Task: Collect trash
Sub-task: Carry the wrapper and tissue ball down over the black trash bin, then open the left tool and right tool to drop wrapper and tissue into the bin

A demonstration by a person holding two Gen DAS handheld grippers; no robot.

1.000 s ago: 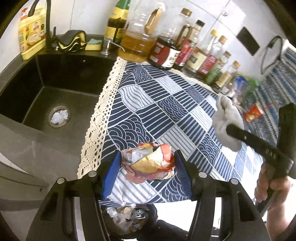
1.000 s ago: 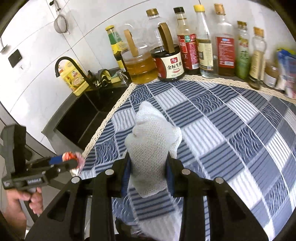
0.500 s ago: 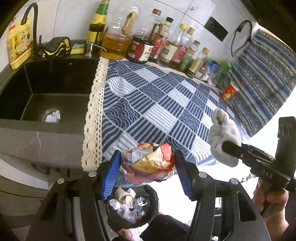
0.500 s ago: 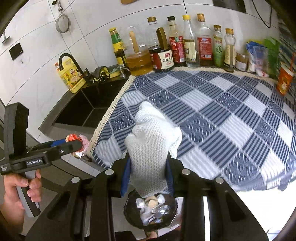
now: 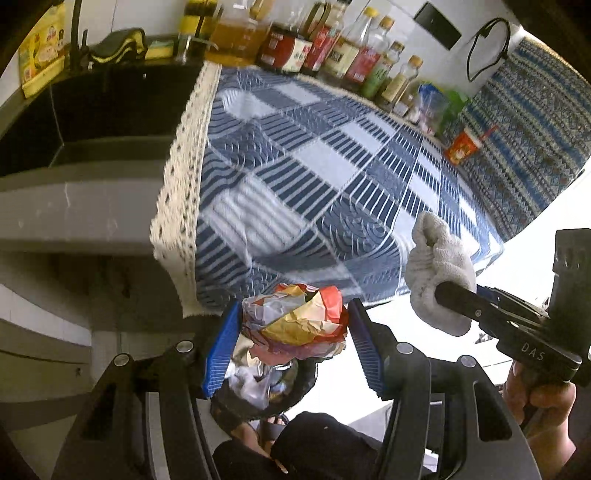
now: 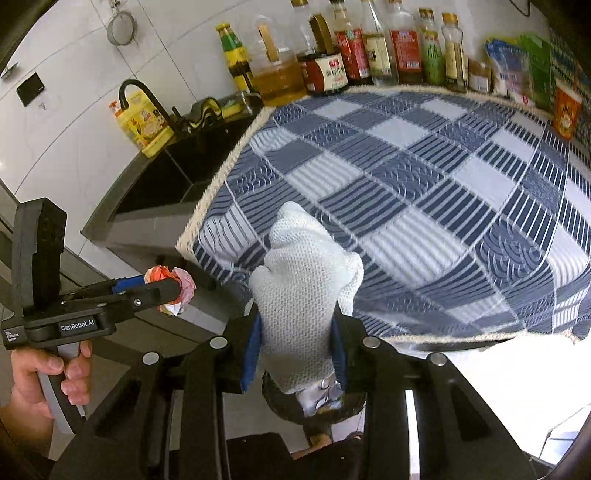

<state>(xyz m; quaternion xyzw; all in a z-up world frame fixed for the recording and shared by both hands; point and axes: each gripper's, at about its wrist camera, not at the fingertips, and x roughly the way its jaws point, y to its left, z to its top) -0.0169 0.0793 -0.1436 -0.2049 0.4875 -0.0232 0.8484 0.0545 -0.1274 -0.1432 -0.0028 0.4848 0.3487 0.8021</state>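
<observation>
Right claw (image 6: 297, 354) grips a white cloth (image 6: 306, 295) above a bin (image 6: 317, 408); left claw (image 6: 177, 290) pinches a wrapper (image 6: 173, 286)

The black bin (image 5: 258, 391) below the counter edge is mostly hidden behind the crumpled wrapper (image 5: 295, 321); the white knit cloth (image 6: 306, 295) covers most of it in the right wrist view. Bottle tops (image 5: 332, 11) are cut off.

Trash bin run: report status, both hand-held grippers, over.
Left hand-held gripper shut on crumpled wrapper. Right hand-held gripper shut on white cloth. Both above trash bin; nothing in the way.
</observation>
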